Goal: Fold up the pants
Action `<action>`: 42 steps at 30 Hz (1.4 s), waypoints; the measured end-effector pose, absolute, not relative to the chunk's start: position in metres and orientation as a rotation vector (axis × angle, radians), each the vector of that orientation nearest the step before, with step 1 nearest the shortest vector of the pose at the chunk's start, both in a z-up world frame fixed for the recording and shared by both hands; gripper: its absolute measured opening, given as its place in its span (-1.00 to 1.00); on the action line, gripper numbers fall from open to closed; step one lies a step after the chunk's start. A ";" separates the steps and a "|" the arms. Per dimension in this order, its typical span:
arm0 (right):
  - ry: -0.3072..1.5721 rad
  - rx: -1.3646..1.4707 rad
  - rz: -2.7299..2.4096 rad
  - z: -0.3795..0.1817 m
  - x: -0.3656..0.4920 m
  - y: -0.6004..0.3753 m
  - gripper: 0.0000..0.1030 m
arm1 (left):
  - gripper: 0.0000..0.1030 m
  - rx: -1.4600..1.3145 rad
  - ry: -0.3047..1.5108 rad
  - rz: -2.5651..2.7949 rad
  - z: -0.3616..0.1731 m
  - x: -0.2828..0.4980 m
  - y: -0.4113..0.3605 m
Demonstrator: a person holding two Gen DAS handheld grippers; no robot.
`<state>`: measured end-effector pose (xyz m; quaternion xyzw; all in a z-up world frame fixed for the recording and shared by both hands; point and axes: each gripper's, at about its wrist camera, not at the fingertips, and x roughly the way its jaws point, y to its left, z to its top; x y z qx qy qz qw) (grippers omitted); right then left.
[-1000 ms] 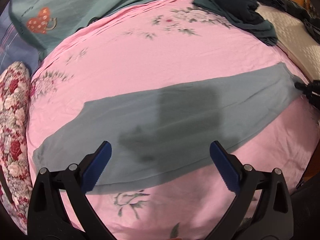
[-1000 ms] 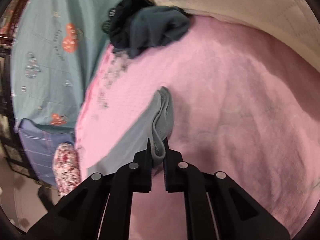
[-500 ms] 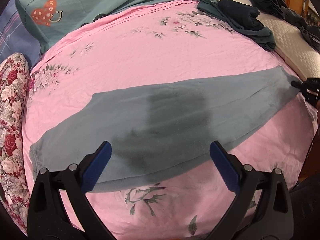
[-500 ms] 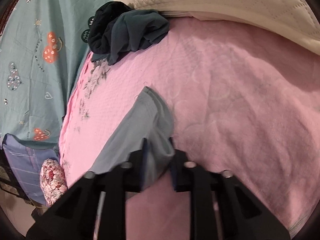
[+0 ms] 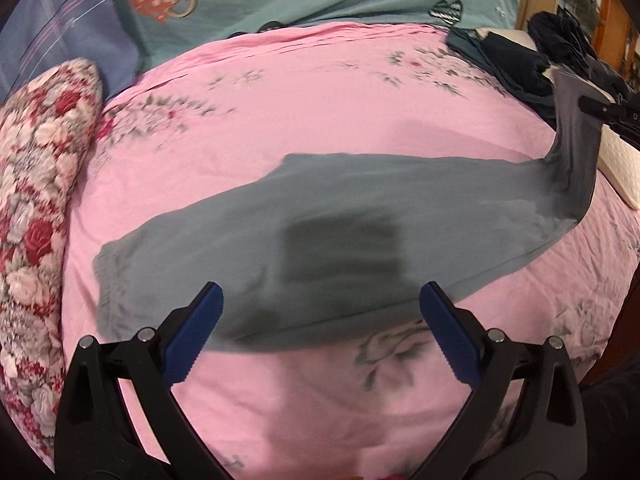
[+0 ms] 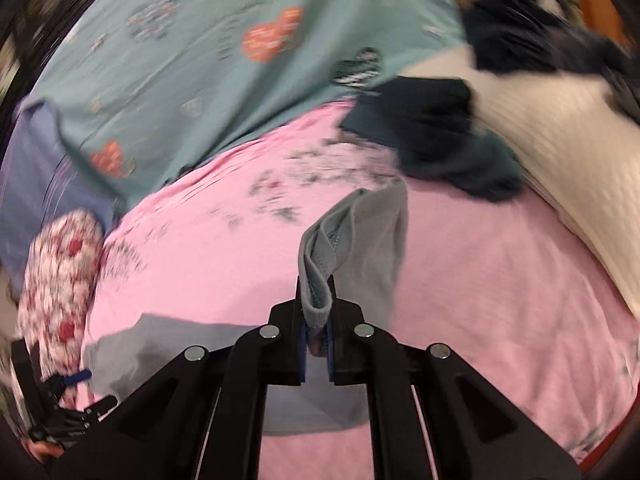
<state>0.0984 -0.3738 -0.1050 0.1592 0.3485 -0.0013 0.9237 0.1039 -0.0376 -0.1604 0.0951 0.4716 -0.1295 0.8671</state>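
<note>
The pants [image 5: 360,232] lay across the middle of the pink bedsheet [image 5: 320,120], spread long from left to right and already narrow, so I judge the two legs were laid one over the other, though the pictures do not prove it. The end with the ribbed band [image 5: 106,276] rested flat near the flowered pillow [image 5: 36,200]. The other end [image 5: 576,128] was raised off the bed at the right side, near the pile of dark clothes [image 5: 516,68]. From this I judge that the first fold across the length was only starting: the raised end was not yet brought over to the flat end, and any further fold and the smoothing were also left to do.

The right gripper [image 6: 316,340] had its fingers closed almost fully, with only the cloth between them. It pinched the hem of the pants, and the grey cloth [image 6: 360,248] stood up from the fingers in a loose loop and hung down beside them. The right wrist picture was blurred, which suggests quick movement.

The left gripper [image 5: 320,328] was wide open, its blue pads [image 5: 448,336] far apart. It hovered over the near edge of the pants close to the band end and held nothing; whether the pads touched the cloth I cannot tell.
</note>
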 end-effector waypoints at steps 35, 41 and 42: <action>1.132 0.153 0.118 -0.206 0.125 -0.247 -0.25 | -0.23 0.034 0.984 -0.694 -0.182 0.163 -0.100; 1.172 0.172 0.162 -0.217 0.114 -0.260 -0.31 | -0.35 0.102 1.091 -0.635 -0.220 0.157 -0.098; 1.180 0.170 0.170 -0.216 0.116 -0.263 -0.31 | -0.35 0.099 1.094 -0.630 -0.220 0.154 -0.093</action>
